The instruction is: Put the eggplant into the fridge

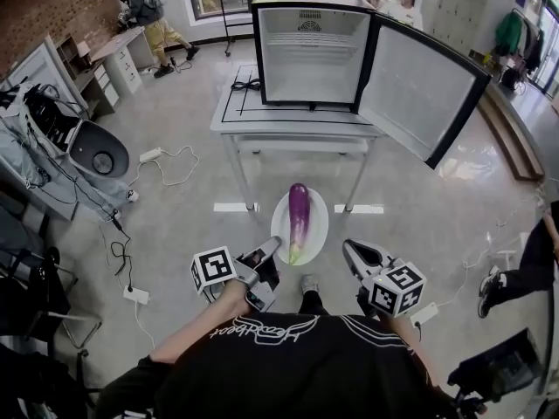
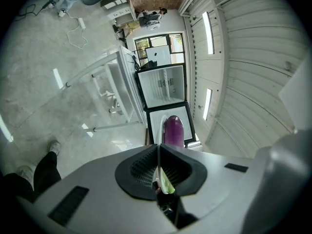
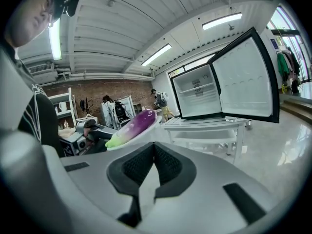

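Note:
A purple eggplant (image 1: 299,215) with a green stem end lies on a white oval plate (image 1: 318,227), held in the air in front of me. My left gripper (image 1: 268,251) is shut on the plate's near rim; in the left gripper view the rim (image 2: 158,147) runs edge-on between the pads, with the eggplant (image 2: 173,130) beyond. My right gripper (image 1: 348,250) is shut and empty, just right of the plate. It sees the eggplant (image 3: 132,125) on the plate (image 3: 148,128) to its left. The fridge (image 1: 310,51) stands ahead on a white table (image 1: 288,122), its door (image 1: 424,90) swung open to the right.
Cables and power strips (image 1: 162,155) lie on the floor at the left, near desks and equipment (image 1: 61,138). A person's arm and leg (image 1: 524,264) show at the right edge. Several people stand behind the fridge and at the back left. The fridge shelves (image 3: 191,91) look bare.

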